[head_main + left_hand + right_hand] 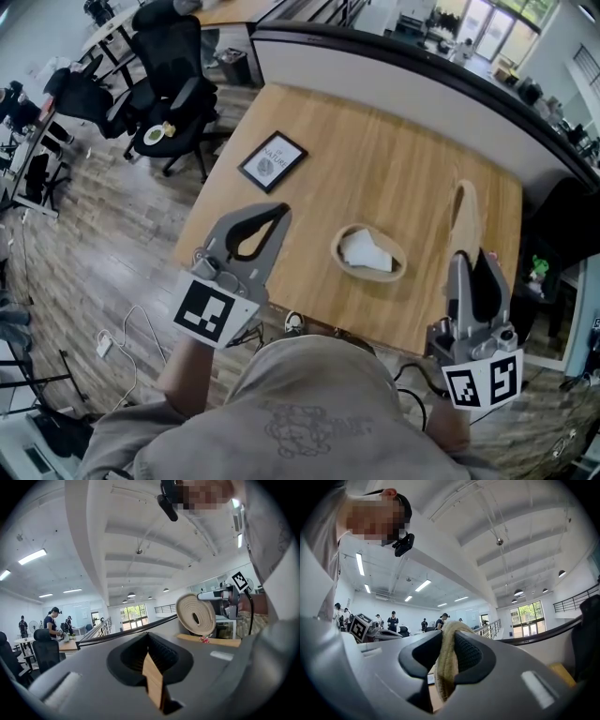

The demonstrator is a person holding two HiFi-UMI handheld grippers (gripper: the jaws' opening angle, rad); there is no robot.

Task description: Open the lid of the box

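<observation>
An oval woven box [368, 253] stands open on the wooden table [394, 159], with white paper lying inside it. Its woven lid [464, 211] is off the box and held on edge to the right of it. My right gripper [469, 255] is shut on the lid; in the right gripper view the lid's rim [446, 663] is pinched between the jaws of the right gripper [449, 637]. The left gripper [279, 214] hovers over the table left of the box, shut with nothing in it. In the left gripper view the left gripper [149, 639] has its jaws together, and the lid [197, 614] shows beyond them.
A framed picture [273, 160] lies at the table's far left. A curved partition [422, 75] runs behind the table. Black office chairs [173, 75] stand on the wooden floor to the left. Cables [122, 337] lie on the floor near the person's left arm.
</observation>
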